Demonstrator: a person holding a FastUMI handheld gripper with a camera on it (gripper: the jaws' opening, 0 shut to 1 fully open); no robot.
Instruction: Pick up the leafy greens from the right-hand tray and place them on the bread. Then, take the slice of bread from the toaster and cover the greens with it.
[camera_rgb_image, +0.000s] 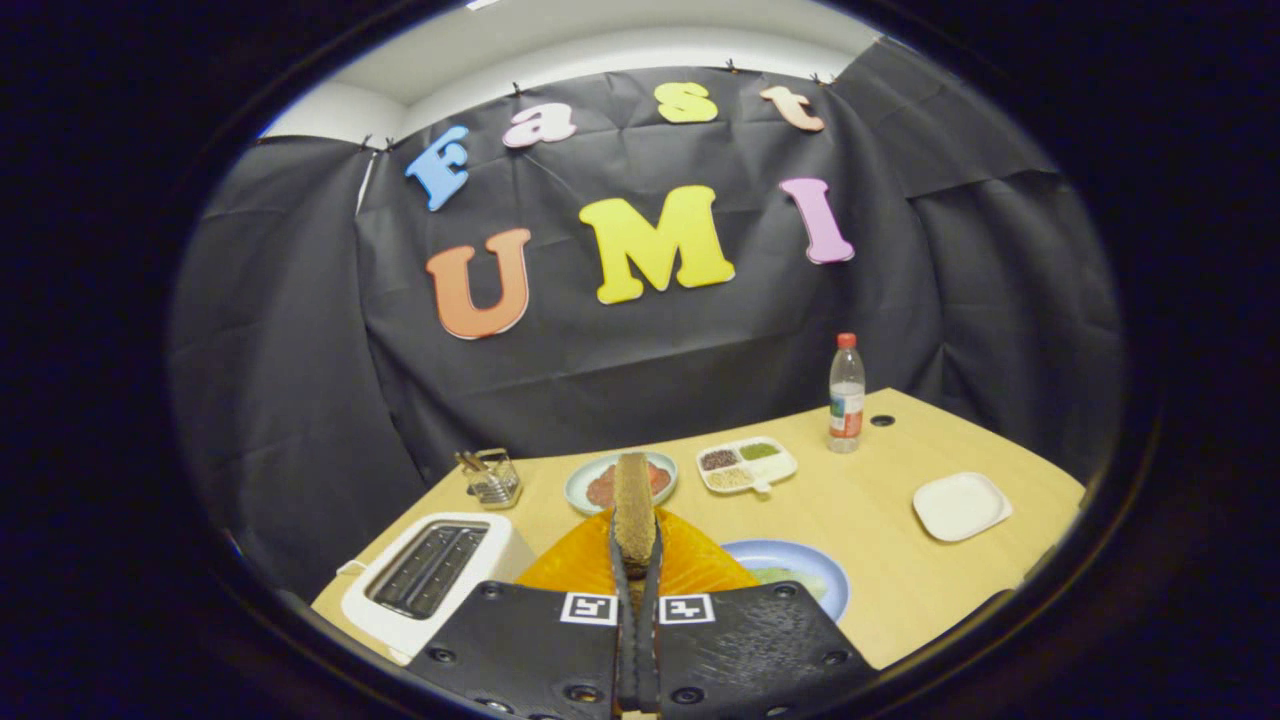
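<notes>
My gripper (636, 560) is shut on a brown slice of bread (633, 500), which stands edge-on between the fingers and sticks up beyond their tips. It hangs above the table. The white toaster (430, 575) sits left of the fingers, both slots dark and bare. Just right of the fingers is a blue plate (815, 565) with pale leafy greens (785, 577) on it, partly hidden by the gripper body. An orange sheet (580, 565) lies under the fingers. The white tray (960, 505) at the right has nothing on it.
Beyond the bread are a light plate of reddish food (600, 487), a white divided dish of seasonings (746, 465), a glass holder with sticks (492, 478) and a plastic bottle (846, 395). The wooden table (880, 590) ends close at the right and front.
</notes>
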